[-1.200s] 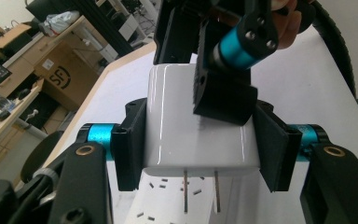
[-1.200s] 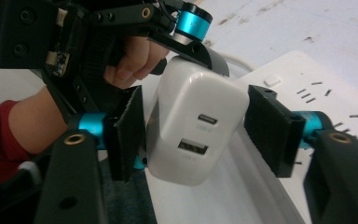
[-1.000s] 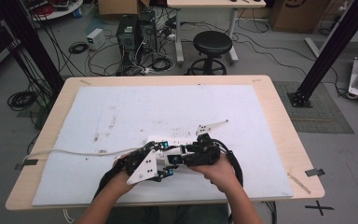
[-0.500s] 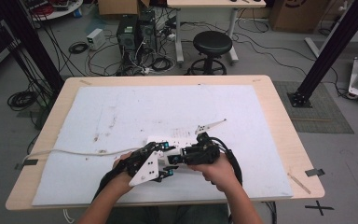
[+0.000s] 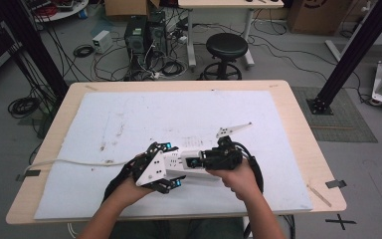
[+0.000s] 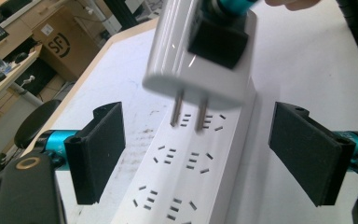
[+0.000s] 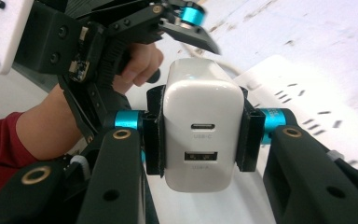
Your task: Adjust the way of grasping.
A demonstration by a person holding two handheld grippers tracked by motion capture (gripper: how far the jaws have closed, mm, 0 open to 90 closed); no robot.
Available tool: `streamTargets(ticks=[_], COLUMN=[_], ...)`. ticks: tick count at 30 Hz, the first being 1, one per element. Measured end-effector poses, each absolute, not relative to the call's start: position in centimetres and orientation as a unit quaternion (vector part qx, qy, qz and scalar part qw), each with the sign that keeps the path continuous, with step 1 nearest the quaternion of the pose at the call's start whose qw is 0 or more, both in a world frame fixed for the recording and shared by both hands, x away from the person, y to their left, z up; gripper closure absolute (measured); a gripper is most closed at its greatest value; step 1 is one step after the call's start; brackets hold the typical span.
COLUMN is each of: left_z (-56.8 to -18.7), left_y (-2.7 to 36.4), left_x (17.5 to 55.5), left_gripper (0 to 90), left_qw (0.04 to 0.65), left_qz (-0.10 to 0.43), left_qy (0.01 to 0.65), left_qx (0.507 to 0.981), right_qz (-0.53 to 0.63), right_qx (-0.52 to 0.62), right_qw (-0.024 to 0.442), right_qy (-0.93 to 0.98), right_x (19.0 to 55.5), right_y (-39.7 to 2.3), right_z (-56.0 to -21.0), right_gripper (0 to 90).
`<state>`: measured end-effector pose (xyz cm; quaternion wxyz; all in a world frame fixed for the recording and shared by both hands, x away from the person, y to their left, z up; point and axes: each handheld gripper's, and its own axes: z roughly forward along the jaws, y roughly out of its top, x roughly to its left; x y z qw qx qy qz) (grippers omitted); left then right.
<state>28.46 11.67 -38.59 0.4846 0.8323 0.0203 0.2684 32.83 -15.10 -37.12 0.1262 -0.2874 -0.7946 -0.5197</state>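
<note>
While the right gripper (image 7: pixel 200 142) clamps it, the charger (image 7: pixel 201 126) hangs just above the power strip (image 6: pixel 191 172).

Red sleeve (image 7: pixel 0 154), black cyan-collared jaws

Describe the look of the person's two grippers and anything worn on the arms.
Both the left gripper and right gripper have black frames, flat black jaw pads, turquoise collars and brass-coloured rivets. The left carries a pale three-cornered plate. A red sleeve shows.
</note>
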Motion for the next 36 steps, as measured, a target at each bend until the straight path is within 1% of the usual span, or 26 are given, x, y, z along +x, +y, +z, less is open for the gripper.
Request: streamTargets(ticks=[1, 2, 3, 4, 6, 7, 8, 10, 11, 14, 18, 19, 20, 23, 25, 26, 28, 29, 36], left_z=[-38.6, -38.1, -38.1, -37.4, -37.4, -36.9, -36.7, -36.7, -35.8, -35.6, -34.7, -34.7, -34.2, -33.8, -33.5, -33.5, -33.4, -33.5, -33.5], left_y=[11.7, 12.5, 12.5, 13.9, 13.9, 14.9, 15.3, 15.3, 17.1, 17.5, 19.1, 19.1, 19.6, 20.0, 20.7, 20.7, 21.2, 21.6, 22.5], left_x=[28.5, 28.8, 28.8, 29.3, 29.3, 29.7, 29.9, 29.9, 30.7, 30.9, 32.0, 32.0, 32.5, 32.9, 33.4, 33.4, 33.8, 34.1, 34.7], left_gripper=[18.7, 18.7, 18.7, 18.7, 18.7, 18.7, 18.7, 18.7, 18.7, 18.7, 18.7, 18.7, 18.7, 18.7, 18.7, 18.7, 18.7, 18.7, 18.7], left_qw=[0.485, 0.492, 0.492, 0.501, 0.501, 0.502, 0.502, 0.502, 0.502, 0.500, 0.478, 0.478, 0.462, 0.456, 0.447, 0.447, 0.443, 0.443, 0.429], left_qz=[0.268, 0.258, 0.258, 0.231, 0.231, 0.219, 0.213, 0.213, 0.183, 0.180, 0.138, 0.138, 0.136, 0.132, 0.129, 0.129, 0.125, 0.119, 0.124], left_qy=[0.020, 0.034, 0.034, 0.063, 0.063, 0.082, 0.094, 0.094, 0.129, 0.134, 0.161, 0.161, 0.167, 0.172, 0.177, 0.177, 0.187, 0.195, 0.201], left_qx=[0.832, 0.831, 0.831, 0.832, 0.832, 0.833, 0.833, 0.833, 0.835, 0.836, 0.852, 0.852, 0.860, 0.863, 0.867, 0.867, 0.868, 0.867, 0.872], right_qz=[-0.521, -0.521, -0.521, -0.513, -0.513, -0.513, -0.509, -0.509, -0.500, -0.498, -0.489, -0.489, -0.487, -0.486, -0.477, -0.477, -0.476, -0.475, -0.468], right_qx=[-0.288, -0.288, -0.288, -0.287, -0.289, -0.289, -0.291, -0.291, -0.293, -0.294, -0.300, -0.300, -0.300, -0.303, -0.308, -0.308, -0.308, -0.308, -0.313], right_qw=[0.115, 0.115, 0.115, 0.081, 0.077, 0.077, 0.065, 0.058, 0.041, 0.038, 0.020, 0.020, 0.012, 0.008, -0.007, -0.007, -0.008, -0.016, -0.018], right_qy=[-0.795, -0.795, -0.795, -0.805, -0.805, -0.805, -0.807, -0.808, -0.814, -0.815, -0.819, -0.819, -0.820, -0.820, -0.823, -0.823, -0.824, -0.824, -0.826], right_x=[32.8, 32.8, 32.8, 32.9, 32.9, 32.9, 32.9, 33.0, 33.0, 33.1, 33.2, 33.2, 33.2, 33.2, 33.1, 33.1, 33.1, 33.3, 33.8], right_y=[-15.3, -15.3, -15.3, -16.3, -16.6, -16.6, -17.1, -17.3, -18.1, -18.3, -19.1, -19.1, -19.5, -19.6, -20.1, -20.1, -20.2, -20.5, -20.9], right_z=[-37.0, -37.0, -37.0, -35.9, -35.7, -35.7, -35.3, -35.1, -34.6, -34.4, -34.0, -34.0, -33.8, -33.8, -33.3, -33.3, -33.2, -32.7, -32.6], right_gripper=[63.3, 63.4, 63.4, 63.3, 63.3, 63.3, 63.3, 63.3, 63.3, 63.3, 63.3, 63.3, 63.3, 63.3, 63.3, 63.3, 63.3, 63.3, 63.3])
